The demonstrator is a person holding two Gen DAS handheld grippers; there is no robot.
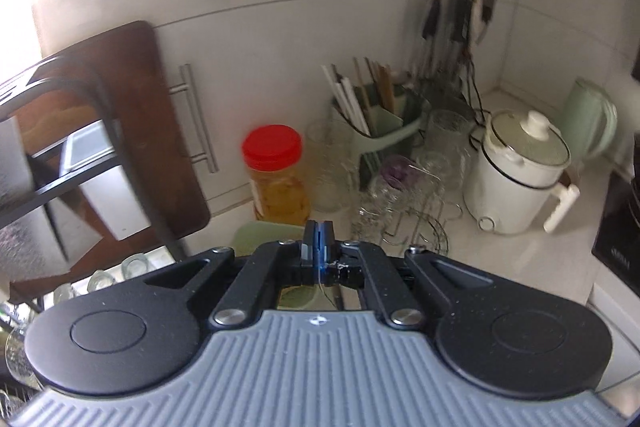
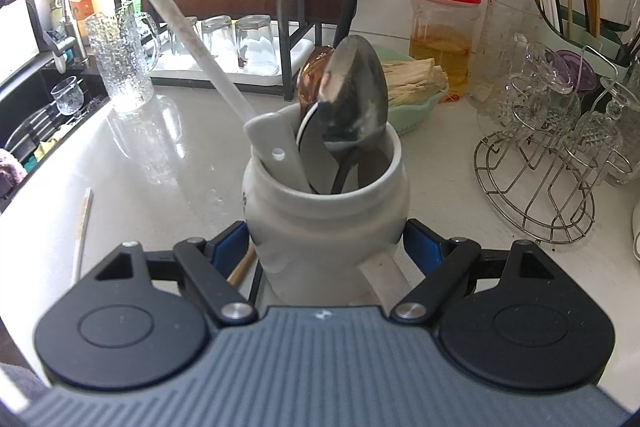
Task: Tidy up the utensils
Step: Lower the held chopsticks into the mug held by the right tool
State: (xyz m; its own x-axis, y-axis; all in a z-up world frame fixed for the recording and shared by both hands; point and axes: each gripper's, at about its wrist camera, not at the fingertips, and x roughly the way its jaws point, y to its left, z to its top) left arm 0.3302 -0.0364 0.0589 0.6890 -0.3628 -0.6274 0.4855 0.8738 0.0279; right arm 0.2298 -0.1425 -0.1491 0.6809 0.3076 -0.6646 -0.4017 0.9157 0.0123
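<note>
We see the white bench [image 2: 168, 147], wire glass rack [image 2: 536, 187] at right. Our right gripper [image 2: 326, 247] has its fingers [image 2: 224, 247] clamped on the white jar [image 2: 326, 215] mid-bench; spoons [image 2: 352, 99] and white ladle [image 2: 176, 15] stand inside. Our left gripper [image 1: 318, 247] is clenched on nothing, pointing at the red-lidded jar [image 1: 276, 175]. One chopstick [image 2: 82, 227] lies loose at left

The right gripper [image 2: 326, 239] is clamping a white jar [image 2: 326, 211] standing on the desk [image 2: 160, 163], with spoons [image 2: 354, 99] and a ladle [image 2: 176, 15] sticking out.
</note>
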